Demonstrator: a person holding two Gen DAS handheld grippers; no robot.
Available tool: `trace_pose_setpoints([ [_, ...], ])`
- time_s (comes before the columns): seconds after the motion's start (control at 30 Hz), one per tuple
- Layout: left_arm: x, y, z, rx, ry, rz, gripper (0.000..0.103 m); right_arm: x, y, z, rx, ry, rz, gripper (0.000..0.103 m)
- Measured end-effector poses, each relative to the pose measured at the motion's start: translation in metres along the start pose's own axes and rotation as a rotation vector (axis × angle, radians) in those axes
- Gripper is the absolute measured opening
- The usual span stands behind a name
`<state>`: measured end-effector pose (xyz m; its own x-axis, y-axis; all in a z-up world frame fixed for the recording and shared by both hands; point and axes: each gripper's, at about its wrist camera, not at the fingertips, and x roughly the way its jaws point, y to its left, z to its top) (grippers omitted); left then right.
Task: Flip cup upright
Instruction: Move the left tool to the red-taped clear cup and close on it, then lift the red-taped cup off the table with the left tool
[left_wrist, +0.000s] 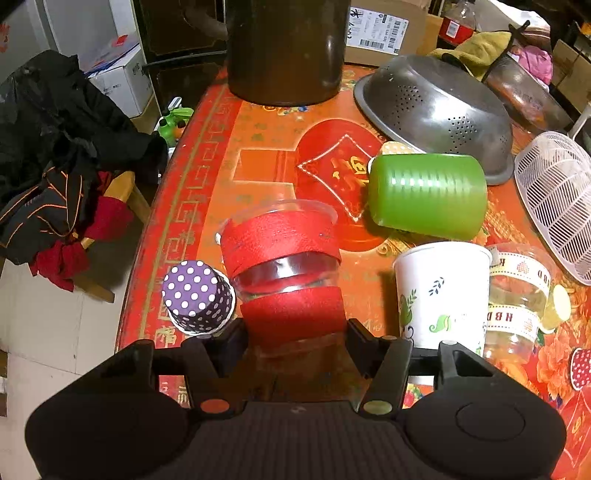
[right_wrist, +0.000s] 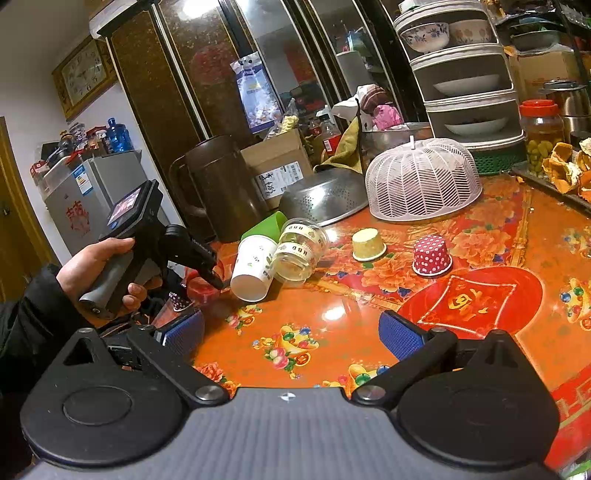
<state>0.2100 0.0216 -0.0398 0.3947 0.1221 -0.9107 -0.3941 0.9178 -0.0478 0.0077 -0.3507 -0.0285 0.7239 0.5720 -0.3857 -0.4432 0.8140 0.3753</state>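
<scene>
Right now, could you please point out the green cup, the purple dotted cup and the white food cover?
green cup (left_wrist: 428, 194), left wrist view, ribbed side.
purple dotted cup (left_wrist: 195, 291), left wrist view, dotted side.
white food cover (right_wrist: 421, 181), right wrist view, dome.

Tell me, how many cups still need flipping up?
None looks done yet. In hand: the left gripper is shut on the clear cup with red bands, still tipped. The right gripper is open, holding nothing. Left: the green cup and white cup lie on their sides; the purple cup, red dotted cup and yellow cup sit upside down.
</scene>
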Motion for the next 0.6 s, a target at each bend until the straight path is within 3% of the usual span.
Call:
trace_pose_setpoints([
  [0.33, -0.038, 0.003, -0.029, 0.072, -0.079, -0.077, 0.060, 0.002, 0.004, -0.001, -0.002, 0.003, 0.014, 0.102],
  [0.6, -0.131, 0.006, -0.114, 0.313, -0.255, -0.112, 0.061, -0.005, 0.000, -0.004, -0.008, 0.028, -0.020, 0.102],
])
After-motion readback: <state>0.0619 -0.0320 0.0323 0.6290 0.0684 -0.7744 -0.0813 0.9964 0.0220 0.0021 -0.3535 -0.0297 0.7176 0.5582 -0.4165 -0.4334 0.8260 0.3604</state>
